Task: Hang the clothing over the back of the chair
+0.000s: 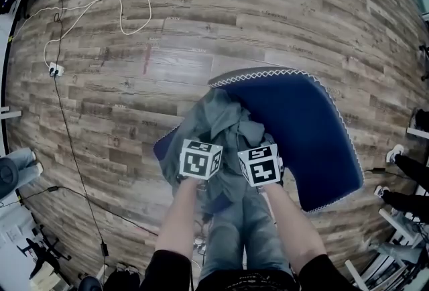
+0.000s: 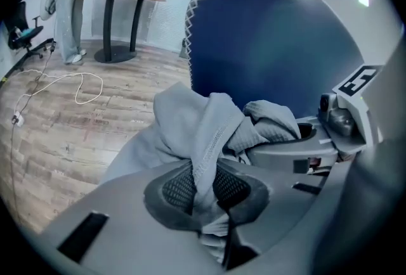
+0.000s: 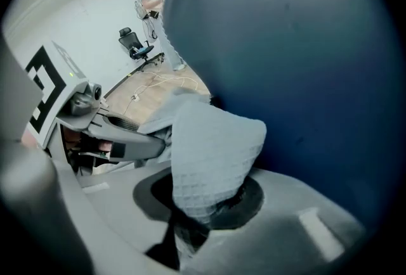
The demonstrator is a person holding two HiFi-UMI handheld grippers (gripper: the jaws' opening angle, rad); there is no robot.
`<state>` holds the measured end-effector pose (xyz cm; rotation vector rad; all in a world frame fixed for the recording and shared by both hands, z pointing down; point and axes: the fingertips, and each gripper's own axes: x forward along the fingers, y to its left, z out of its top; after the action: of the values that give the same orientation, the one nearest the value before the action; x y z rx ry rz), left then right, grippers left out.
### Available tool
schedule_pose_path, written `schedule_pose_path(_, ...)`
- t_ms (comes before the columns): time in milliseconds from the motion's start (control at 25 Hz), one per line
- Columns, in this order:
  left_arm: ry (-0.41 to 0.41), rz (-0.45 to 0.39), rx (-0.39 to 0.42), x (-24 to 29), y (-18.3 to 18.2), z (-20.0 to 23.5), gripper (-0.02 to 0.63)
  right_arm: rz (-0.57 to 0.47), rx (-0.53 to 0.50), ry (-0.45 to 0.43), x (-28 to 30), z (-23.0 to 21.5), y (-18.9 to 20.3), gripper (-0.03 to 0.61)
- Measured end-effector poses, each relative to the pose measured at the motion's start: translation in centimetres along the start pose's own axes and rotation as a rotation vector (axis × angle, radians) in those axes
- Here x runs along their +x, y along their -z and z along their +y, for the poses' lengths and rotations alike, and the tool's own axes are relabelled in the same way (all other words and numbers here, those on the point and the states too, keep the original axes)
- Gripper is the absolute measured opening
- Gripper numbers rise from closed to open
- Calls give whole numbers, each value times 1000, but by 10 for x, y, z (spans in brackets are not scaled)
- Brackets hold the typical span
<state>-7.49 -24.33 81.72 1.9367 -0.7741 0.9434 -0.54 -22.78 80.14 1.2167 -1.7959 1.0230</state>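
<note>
Clothing (image 1: 224, 123): grey garment, noted heaped on the seat of the chair (image 1: 305, 129), bunched against the front of the blue backrest and below its stitched top edge; not yet hung. Left gripper (image 2: 204, 194) is seen closed on a hemmed fold of the garment, cloth pinched between the mesh pads. Right gripper (image 3: 202, 204) is likewise clamped on a waffle-textured fold. Both grip pts are found close together, on the side of the heap nearest the person, grippers side by side. Chair is stood on wood floor (image 1: 201, 21); loose cable (image 1: 100, 11) lies well apart, no hazard judged. Risks, as assessed: only narrow folds are held, so slip-out under the garment's wt is poss. during lift. W/ grips so close, the garment is likely to be carried as a bundle, laid unevenly over the top edge, and lost off one side. Trailing parts may be snagged on the seat or stitched edge.
</note>
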Motion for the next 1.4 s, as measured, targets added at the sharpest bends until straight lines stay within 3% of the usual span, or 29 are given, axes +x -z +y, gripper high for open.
schedule_pose_path(160,23,-69,18,-27,-2,-17,55,-67,-26,-24,-26,15,-11,81)
schedule_pose_path(600,-9,-215,35,-102,-9,-63,55,-190,-27,-73,-101,38,-25,81)
schedule_pose_path(920,-56,-315,100,-168,-19,-99,55,-287,-161,-140,-172,62,-42,81)
schedule_pose_path(1120,-121,-340,189,-218,-32,-126,55,-349,-124,-189,-221,79,-51,81)
schedule_pose_path(1280,-49,-470,84,-256,-49,-151,55,-405,-156,-212,-258,88,-61,81)
schedule_pose_path(1400,-56,-531,84,-279,-64,-165,55,-439,-154,-246,-284,91,-75,82)
